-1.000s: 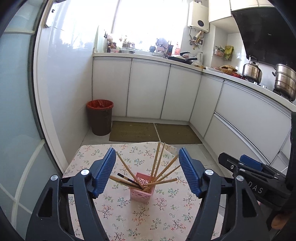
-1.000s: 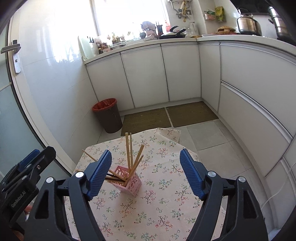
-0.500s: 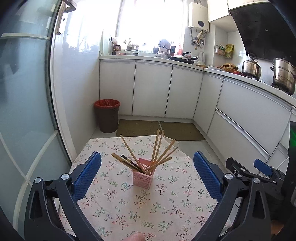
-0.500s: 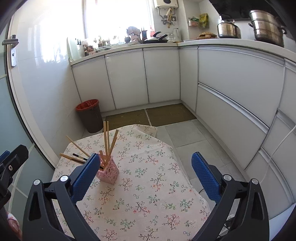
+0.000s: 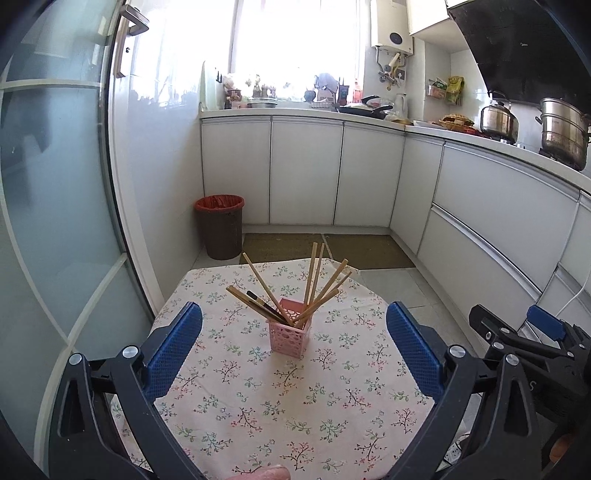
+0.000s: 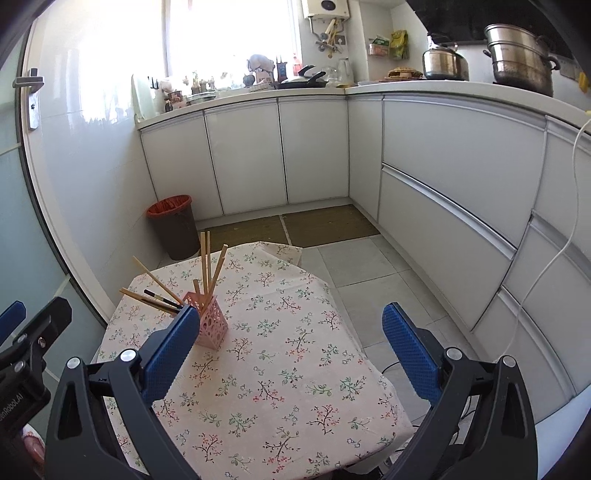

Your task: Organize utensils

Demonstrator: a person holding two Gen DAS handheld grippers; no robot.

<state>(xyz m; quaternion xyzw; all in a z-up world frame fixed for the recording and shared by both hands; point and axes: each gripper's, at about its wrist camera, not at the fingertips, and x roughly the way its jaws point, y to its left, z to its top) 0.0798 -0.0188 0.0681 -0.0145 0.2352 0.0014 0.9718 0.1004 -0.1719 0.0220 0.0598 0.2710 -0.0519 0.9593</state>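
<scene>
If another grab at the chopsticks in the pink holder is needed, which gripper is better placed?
Left, probably. The pink holder sits centred between the open left gripper; the right gripper, also open, has it off to its left side.

Home kitchen: white cabinets (image 5: 306,170) running along two walls, pots (image 6: 517,59) and kettle (image 6: 443,61) sitting on counter (image 6: 443,88), water heater (image 5: 391,35) hanging by window, bin (image 5: 221,226) standing in corner.

Both tongs (image 5: 294,330) (image 6: 290,332) agape, empty.
</scene>
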